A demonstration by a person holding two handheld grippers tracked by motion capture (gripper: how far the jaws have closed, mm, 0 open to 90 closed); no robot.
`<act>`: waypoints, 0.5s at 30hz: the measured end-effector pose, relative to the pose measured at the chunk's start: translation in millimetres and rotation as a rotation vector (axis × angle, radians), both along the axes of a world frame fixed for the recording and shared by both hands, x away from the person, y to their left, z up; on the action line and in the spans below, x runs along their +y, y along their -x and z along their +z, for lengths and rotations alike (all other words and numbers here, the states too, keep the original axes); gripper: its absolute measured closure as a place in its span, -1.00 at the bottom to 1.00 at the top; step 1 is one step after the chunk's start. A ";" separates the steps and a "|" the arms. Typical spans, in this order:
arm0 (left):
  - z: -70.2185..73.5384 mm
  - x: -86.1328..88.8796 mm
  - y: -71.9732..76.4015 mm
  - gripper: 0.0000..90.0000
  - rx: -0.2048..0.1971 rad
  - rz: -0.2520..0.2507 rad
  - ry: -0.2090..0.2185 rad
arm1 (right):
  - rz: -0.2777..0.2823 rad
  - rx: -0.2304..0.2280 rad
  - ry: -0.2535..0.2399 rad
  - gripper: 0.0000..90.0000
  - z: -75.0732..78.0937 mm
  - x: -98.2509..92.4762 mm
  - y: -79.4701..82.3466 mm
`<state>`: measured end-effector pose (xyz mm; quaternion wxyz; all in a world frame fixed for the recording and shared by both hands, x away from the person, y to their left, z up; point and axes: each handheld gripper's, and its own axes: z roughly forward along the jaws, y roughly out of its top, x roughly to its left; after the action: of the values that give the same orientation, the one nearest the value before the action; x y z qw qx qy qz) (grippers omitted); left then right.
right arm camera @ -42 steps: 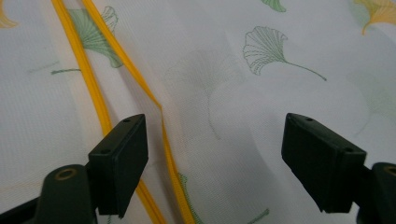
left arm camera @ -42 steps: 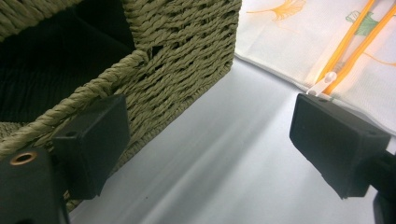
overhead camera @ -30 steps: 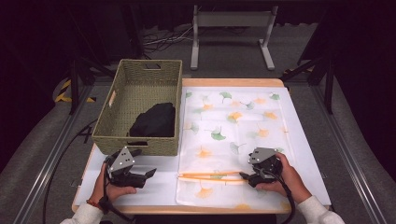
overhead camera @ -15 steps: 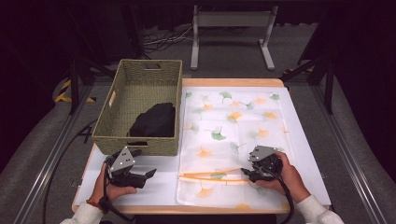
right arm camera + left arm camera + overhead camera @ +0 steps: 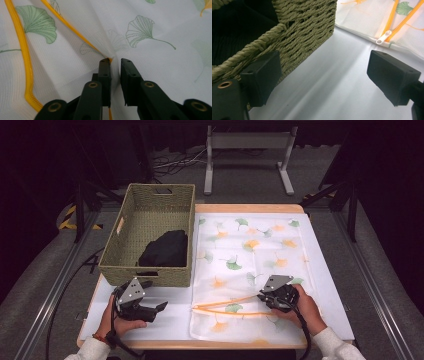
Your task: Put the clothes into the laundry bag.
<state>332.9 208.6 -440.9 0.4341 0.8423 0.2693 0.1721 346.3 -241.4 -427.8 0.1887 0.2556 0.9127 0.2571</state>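
Note:
A white mesh bag [image 5: 250, 250] printed with ginkgo leaves lies flat on the table, its orange zipper [image 5: 225, 302] running along the near end and gaping into two lines. My right gripper [image 5: 261, 296] is shut on the bag's fabric at the upper zipper edge; in the right gripper view the jaws [image 5: 115, 67] pinch a fold of mesh beside the orange tape [image 5: 25, 62]. My left gripper [image 5: 154, 296] rests open on the bare table, left of the bag, near the basket's front corner. The left gripper view has the white zipper pull [image 5: 384, 37] beyond its wide-open jaws [image 5: 327, 75].
A woven green basket [image 5: 145, 275] stands at the left with a black cloth [image 5: 165, 249] inside; its corner [image 5: 307, 25] is close to my left jaw. The white table [image 5: 170, 320] has its front edge just behind both hands. A metal stand [image 5: 247, 142] is on the floor beyond.
The zipper opening has spread from one flat line into two diverging lines as the right gripper drew the upper edge slightly left and up. The left gripper has stayed put.

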 end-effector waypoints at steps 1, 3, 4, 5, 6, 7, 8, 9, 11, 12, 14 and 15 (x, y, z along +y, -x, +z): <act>0.0 -0.1 0.0 -0.71 0.000 -0.001 0.000 | 0.003 -0.004 0.004 0.87 0.1 0.4 0.3; 0.1 -0.2 0.0 -0.71 -0.003 -0.003 -0.006 | 0.005 -0.016 0.011 0.92 -0.1 1.2 1.4; 0.1 -0.2 0.0 -0.71 -0.004 -0.003 -0.008 | 0.001 -0.023 0.010 0.95 0.5 1.1 2.0; -0.1 -0.2 -0.1 -0.71 -0.003 -0.003 -0.007 | 0.003 -0.027 0.005 0.96 1.2 0.8 2.5; -0.2 -0.2 -0.1 -0.71 0.001 -0.003 -0.006 | 0.007 -0.037 -0.004 0.96 2.6 0.2 3.0; -0.2 -0.2 -0.2 -0.71 0.000 -0.002 -0.007 | 0.009 -0.042 -0.010 0.96 4.2 -0.5 3.6; -0.3 -0.4 -0.2 -0.71 0.001 -0.001 -0.005 | 0.008 -0.046 -0.015 0.96 5.3 -0.8 3.9; -0.2 -0.4 -0.2 -0.71 0.001 -0.002 -0.005 | 0.009 -0.059 -0.023 0.96 7.2 -1.4 4.8; -0.2 -0.6 -0.3 -0.71 0.000 -0.004 -0.005 | 0.010 -0.071 -0.032 0.97 10.0 -2.2 5.8; -0.2 -0.6 -0.5 -0.71 -0.001 -0.003 -0.006 | 0.009 -0.078 -0.036 0.97 11.5 -2.2 6.7; -0.3 -0.6 -0.6 -0.70 0.000 -0.004 -0.006 | 0.009 -0.094 -0.042 0.97 14.0 -2.4 7.9; -0.2 -0.6 -0.6 -0.70 0.000 -0.004 -0.006 | 0.009 -0.098 -0.048 0.97 15.4 -2.4 8.6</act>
<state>333.4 208.0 -441.1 0.4320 0.8440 0.2671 0.1723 337.6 -243.8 -412.4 0.2258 0.2431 0.8970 0.2920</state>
